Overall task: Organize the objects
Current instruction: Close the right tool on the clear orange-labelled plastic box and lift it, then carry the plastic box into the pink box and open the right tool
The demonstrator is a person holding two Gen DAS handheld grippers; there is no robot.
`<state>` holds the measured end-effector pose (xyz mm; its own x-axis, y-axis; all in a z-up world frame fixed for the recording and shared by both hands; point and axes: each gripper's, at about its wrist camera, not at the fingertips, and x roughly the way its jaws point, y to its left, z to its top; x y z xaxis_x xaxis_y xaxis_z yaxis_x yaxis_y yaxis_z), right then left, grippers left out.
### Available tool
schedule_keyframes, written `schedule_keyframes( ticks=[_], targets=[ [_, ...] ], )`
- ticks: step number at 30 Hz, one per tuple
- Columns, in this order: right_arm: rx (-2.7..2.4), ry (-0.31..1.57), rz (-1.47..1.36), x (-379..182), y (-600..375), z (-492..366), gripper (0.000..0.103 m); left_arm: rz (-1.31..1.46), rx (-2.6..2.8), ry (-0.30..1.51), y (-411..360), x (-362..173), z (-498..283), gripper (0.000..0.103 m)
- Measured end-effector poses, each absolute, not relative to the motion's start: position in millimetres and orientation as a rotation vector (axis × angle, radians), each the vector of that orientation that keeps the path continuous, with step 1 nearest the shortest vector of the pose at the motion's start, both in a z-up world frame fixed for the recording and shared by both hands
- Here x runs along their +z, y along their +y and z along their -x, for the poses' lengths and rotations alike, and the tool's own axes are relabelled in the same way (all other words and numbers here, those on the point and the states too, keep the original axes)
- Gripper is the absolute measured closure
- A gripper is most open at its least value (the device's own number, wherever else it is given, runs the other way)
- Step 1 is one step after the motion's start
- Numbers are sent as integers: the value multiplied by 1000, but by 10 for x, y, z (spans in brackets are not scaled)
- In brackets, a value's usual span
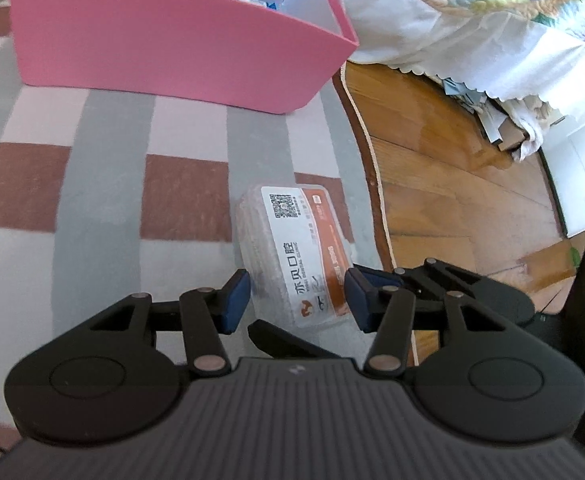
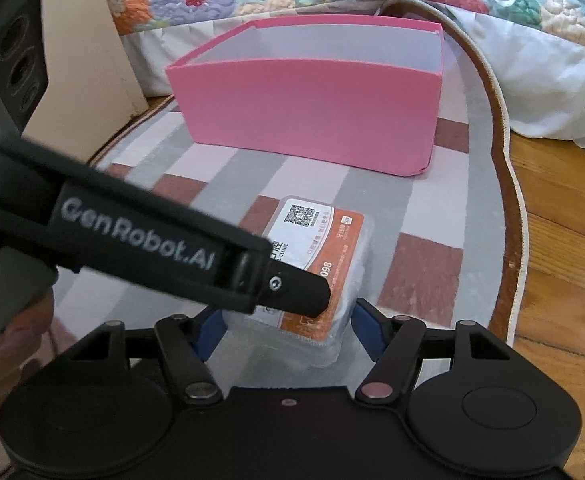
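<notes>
The plastic box (image 2: 332, 240) looks light, stiff and slick. The fingers of the left gripper (image 1: 296, 300) and the right gripper (image 2: 288, 330) clamp its side edges, and the pink bin (image 2: 312, 112) sits at twelve o'clock.

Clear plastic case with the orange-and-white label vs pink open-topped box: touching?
Apart. Both wrist views show a band of striped rug between the clear plastic case with the orange-and-white label and the pink open-topped box.

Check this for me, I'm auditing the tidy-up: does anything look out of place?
Yes. The clear labelled case is outside the pink box, over the striped rug and skewed to its stripes.
</notes>
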<state>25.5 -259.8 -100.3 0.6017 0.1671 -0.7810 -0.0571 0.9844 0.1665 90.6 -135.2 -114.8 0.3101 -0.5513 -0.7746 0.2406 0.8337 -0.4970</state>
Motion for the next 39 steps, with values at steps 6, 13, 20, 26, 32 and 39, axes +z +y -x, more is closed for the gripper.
schedule_keyframes(
  ticks=[6,13,20,26,32,39],
  targets=[
    [179,927,-112,-840,-2472,-112,31,327,-504,1112,-1272,-959,-661,53],
    [204,892,-64,-484,-2388,19,31,341,-507,1078,-1192,-544,-561,53],
    [209,874,-69,-85,-2333,-7,31,276,-496,1039,-1178,-103,-575,53],
    [207,820,-52,222,-2294,-143,31,286,-476,981,-1105,214,-728,53],
    [224,784,-30,507,-2321,-430,32,311,-442,912,-1051,439,-955,53],
    [249,777,-41,790,-2461,-881,32,335,-447,876,-1006,661,-1433,53]
  ],
)
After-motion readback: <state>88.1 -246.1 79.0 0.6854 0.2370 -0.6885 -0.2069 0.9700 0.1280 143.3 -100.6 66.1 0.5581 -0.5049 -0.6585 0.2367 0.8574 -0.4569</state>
